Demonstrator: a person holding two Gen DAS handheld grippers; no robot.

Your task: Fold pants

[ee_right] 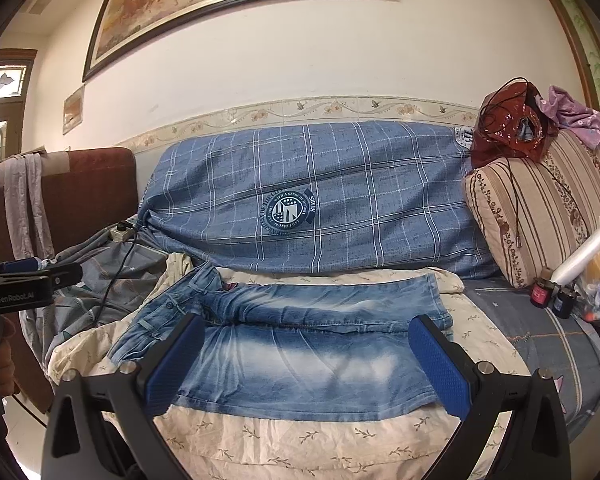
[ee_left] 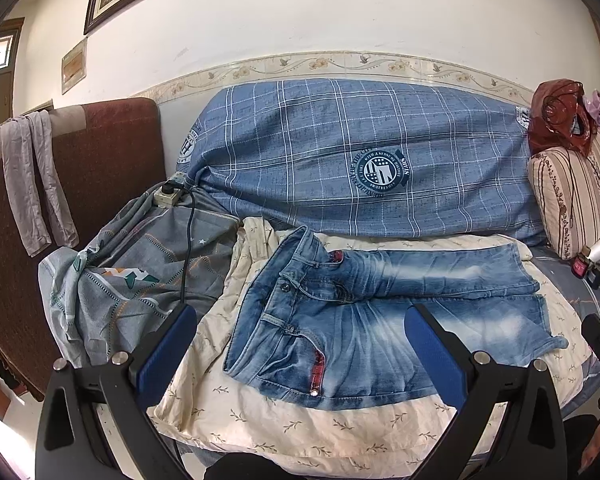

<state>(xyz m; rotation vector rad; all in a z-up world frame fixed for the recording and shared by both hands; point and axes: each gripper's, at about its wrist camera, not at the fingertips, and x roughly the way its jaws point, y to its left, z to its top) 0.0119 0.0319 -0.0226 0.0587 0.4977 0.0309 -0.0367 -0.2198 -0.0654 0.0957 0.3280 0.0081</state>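
**Jeans flat on cream sheet, both grippers wide, nothing held**

Containers: red plastic bag [ee_right: 512,124] sits on the striped cushion [ee_right: 540,208]; contents not discernible. Small bottles [ee_right: 540,292] stand at the cushion's foot.

Writing: "GenRobot.AI" legible on the left gripper [ee_right: 32,276] body in the right wrist view. Circular crest [ee_left: 382,174] on blue plaid bedding [ee_left: 340,140]; lettering too small to read.

Jeans [ee_left: 364,320]: long axis left–right, waistband left, leg hems right, legs side by side, lying on the cream leaf-print sheet [ee_left: 300,428].

Left gripper [ee_left: 300,348]: jaws spread wide, empty, above the jeans. Right gripper [ee_right: 304,360]: jaws spread wide, empty.
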